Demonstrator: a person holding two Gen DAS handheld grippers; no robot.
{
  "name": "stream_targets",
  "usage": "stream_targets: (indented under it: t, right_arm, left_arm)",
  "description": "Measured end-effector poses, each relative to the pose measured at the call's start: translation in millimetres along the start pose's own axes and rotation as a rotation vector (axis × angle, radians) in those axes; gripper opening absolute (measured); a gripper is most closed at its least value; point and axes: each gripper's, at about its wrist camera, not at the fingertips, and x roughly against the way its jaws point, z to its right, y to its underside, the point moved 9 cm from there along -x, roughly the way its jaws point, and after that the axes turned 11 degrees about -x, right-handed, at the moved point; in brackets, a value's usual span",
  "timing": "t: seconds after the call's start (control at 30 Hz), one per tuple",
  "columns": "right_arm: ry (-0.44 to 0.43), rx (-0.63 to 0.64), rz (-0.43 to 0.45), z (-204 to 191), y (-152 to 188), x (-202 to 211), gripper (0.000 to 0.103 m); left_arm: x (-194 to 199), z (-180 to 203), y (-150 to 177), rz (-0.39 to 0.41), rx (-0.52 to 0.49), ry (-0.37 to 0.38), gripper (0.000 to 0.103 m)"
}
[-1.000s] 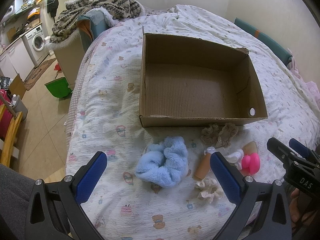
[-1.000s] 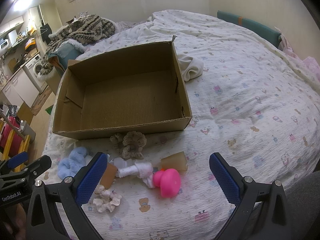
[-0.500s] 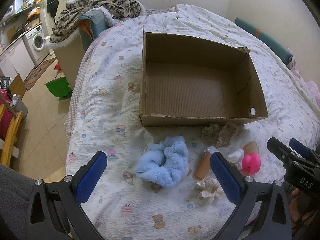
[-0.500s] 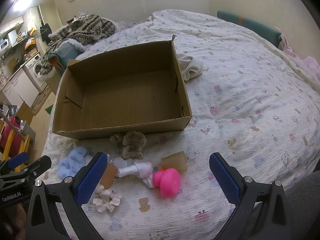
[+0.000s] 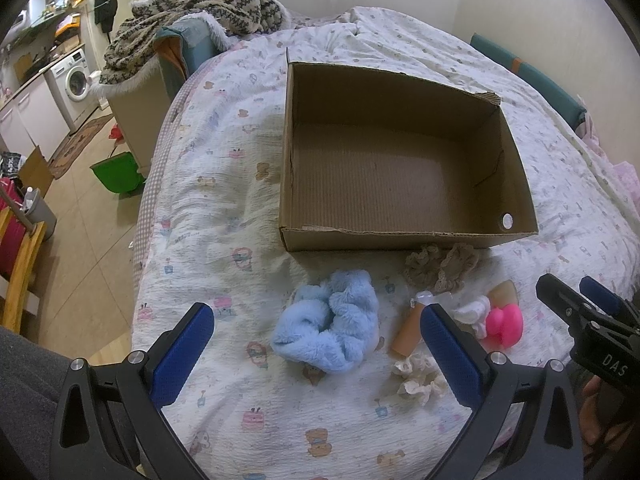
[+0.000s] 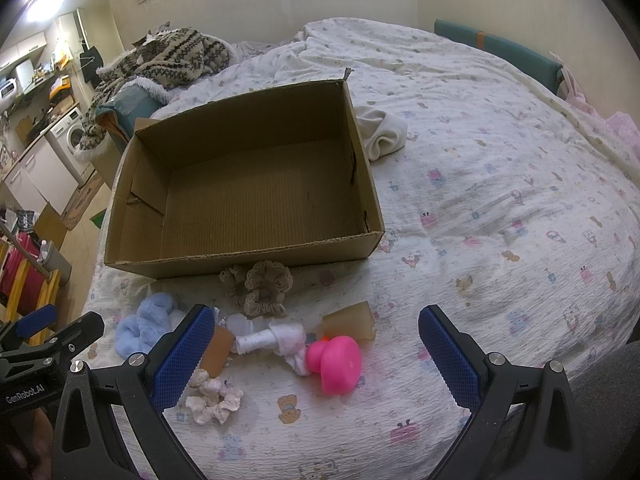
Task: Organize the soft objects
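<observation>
Empty brown cardboard box (image 5: 400,176) mid-bed, open side up, ready for sorting. Fluffy light-blue scrunchie (image 5: 328,336) w/ other bits just in front of box. Left gripper (image 5: 316,344) and right gripper (image 6: 316,344): jaws spread wide, nothing held, hovering near pile, prob. picking first target.

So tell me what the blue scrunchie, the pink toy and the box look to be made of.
Blue scrunchie: plush faux fur, matte; fluffy pile shows.
Pink toy: probably rubber or soft plastic; smooth, slightly glossy.
Box: brown corrugated cardboard; ribbed floor, torn rim.
</observation>
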Motion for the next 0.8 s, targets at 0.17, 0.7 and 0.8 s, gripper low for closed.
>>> stream_targets:
  t: [0.17,0.7,0.8]
  right_arm:
    - [-0.001,0.001,0.000,0.3,0.2,0.3,0.103]
    - [-0.002,-0.036,-0.004,6.9,-3.8,-1.2,0.103]
    - [0.003,-0.063,-0.024,15.4,-2.9,-2.6,0.103]
  left_arm:
    - [-0.3,0.1,-0.5,-0.001,0.000,0.000,0.103]
    - [-7.6,-11.4,2.2,-0.035,0.028,-0.001,0.103]
    - [-14.6,-29.5,-0.8,-0.085,0.093,0.000,0.103]
